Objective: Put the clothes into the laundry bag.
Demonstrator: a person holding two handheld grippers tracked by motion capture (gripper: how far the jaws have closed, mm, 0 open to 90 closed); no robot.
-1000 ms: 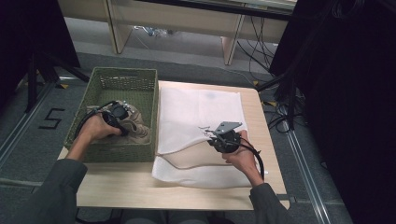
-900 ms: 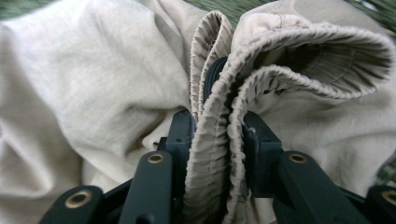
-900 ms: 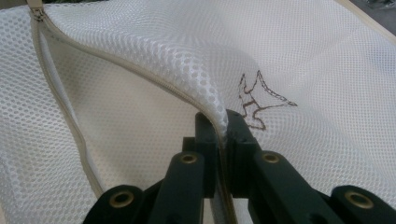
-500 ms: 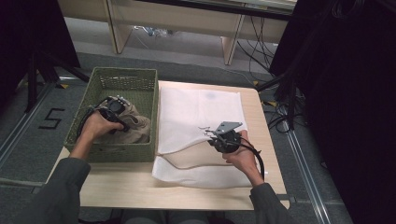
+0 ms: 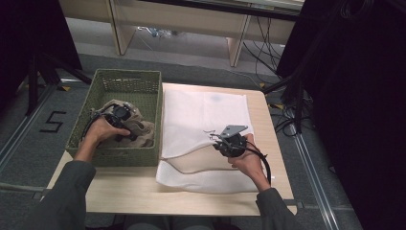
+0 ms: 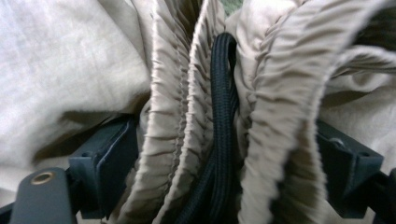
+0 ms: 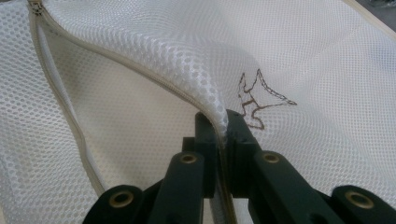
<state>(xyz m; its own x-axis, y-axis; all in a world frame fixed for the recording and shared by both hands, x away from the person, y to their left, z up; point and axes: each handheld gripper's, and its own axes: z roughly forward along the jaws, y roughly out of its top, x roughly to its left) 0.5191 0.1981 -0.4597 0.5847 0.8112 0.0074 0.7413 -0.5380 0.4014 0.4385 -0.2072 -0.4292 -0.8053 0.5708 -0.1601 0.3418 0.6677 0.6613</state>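
While the left gripper (image 5: 125, 115) has slid deeper into the basket (image 5: 143, 81), jaws spread around beige cloth (image 6: 187, 130), perhaps gripping, the right gripper (image 7: 223, 126) stays pinching the mesh bag (image 7: 140, 56).

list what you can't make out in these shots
- What kind of garment the beige cloth is: bunched in the basket, with the left hand over it in the high view.
- How far the left claw has closed: gathered fabric and a black cord fill the gap in the left gripper view.
- Inside of the mesh bag: the right claw lifts only its zipper edge.
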